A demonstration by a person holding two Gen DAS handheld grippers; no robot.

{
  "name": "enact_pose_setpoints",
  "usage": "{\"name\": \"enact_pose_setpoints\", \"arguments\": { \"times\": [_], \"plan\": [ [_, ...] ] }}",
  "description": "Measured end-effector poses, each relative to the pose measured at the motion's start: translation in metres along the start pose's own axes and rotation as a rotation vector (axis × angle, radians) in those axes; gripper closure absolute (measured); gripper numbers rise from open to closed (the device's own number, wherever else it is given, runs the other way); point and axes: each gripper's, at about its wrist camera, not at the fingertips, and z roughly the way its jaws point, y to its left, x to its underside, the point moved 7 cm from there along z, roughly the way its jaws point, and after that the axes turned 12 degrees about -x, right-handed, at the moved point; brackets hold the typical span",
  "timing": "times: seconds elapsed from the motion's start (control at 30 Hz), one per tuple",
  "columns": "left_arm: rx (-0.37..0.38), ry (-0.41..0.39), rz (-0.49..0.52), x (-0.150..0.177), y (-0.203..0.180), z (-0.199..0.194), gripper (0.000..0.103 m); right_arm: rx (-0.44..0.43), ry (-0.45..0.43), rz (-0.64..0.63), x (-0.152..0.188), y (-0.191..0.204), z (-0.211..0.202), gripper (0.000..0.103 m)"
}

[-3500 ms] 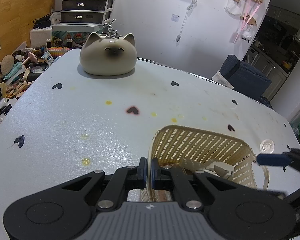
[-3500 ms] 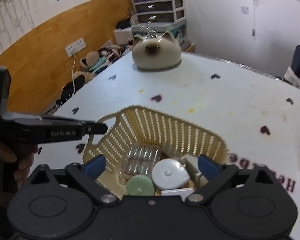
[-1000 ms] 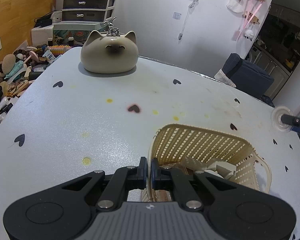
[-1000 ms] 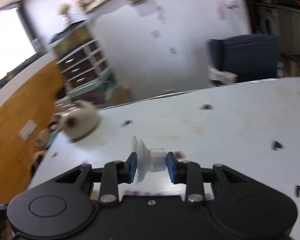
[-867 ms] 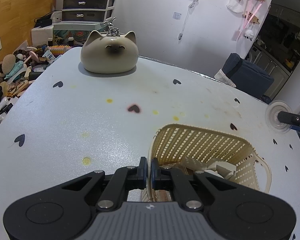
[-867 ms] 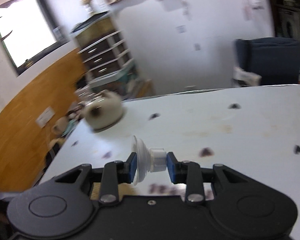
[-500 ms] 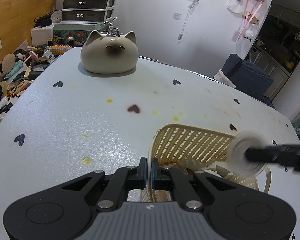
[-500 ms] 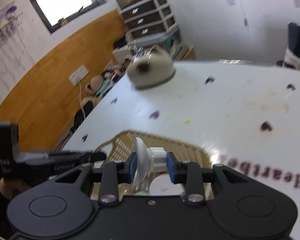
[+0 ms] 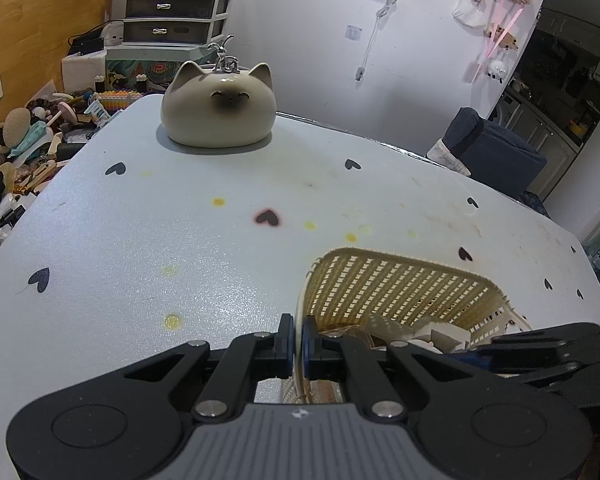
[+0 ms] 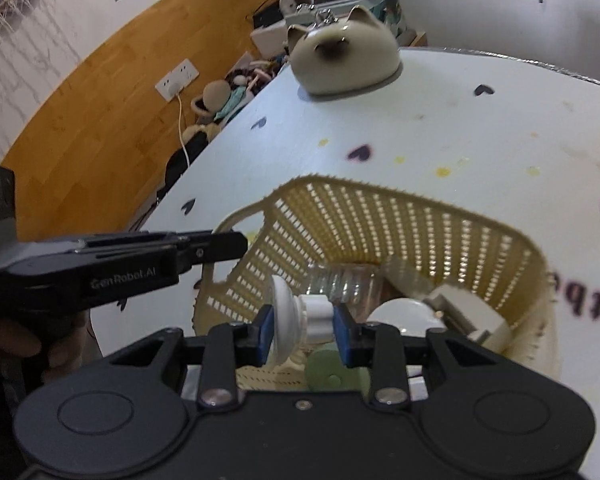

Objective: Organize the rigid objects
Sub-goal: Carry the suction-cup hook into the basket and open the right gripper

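A: Both grippers engaged? Left gripper (image 9: 294,340)?
B: Pinched on the handle of the basket (image 9: 400,280), on the table (image 9: 140,240).
A: Right gripper (image 10: 303,326)?
B: Clamped on a clear suction cup (image 10: 296,314), held over the basket's interior, above a green disc (image 10: 332,372).

The side of the left gripper (image 10: 228,246), seen from the right wrist view at the left, carries the pale lettering "GenRobot.AI". On the table (image 10: 480,132) at the far right edge, dark printed letters run sideways and are cut off; only fragments like "reb" can be made out. No other text is legible.
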Motion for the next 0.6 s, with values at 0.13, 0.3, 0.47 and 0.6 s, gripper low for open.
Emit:
{"name": "enact_pose_setpoints", "arguments": {
  "times": [0.13,0.3,0.47,0.6],
  "plan": [
    [0.0,0.0,0.0,0.0,0.0,0.0,0.099,0.018,0.028,-0.009,0.001,0.001,0.012,0.07],
    [0.001,0.0,0.0,0.0,0.0,0.0,0.099,0.015,0.04,-0.021,0.002,0.006,0.022,0.069],
    [0.001,0.0,0.0,0.0,0.0,0.0,0.099,0.006,0.048,-0.021,0.004,0.01,0.022,0.056],
    [0.001,0.0,-0.001,0.0,0.0,0.0,0.099,0.002,0.05,-0.02,0.006,0.011,0.021,0.056]
  ]
}}
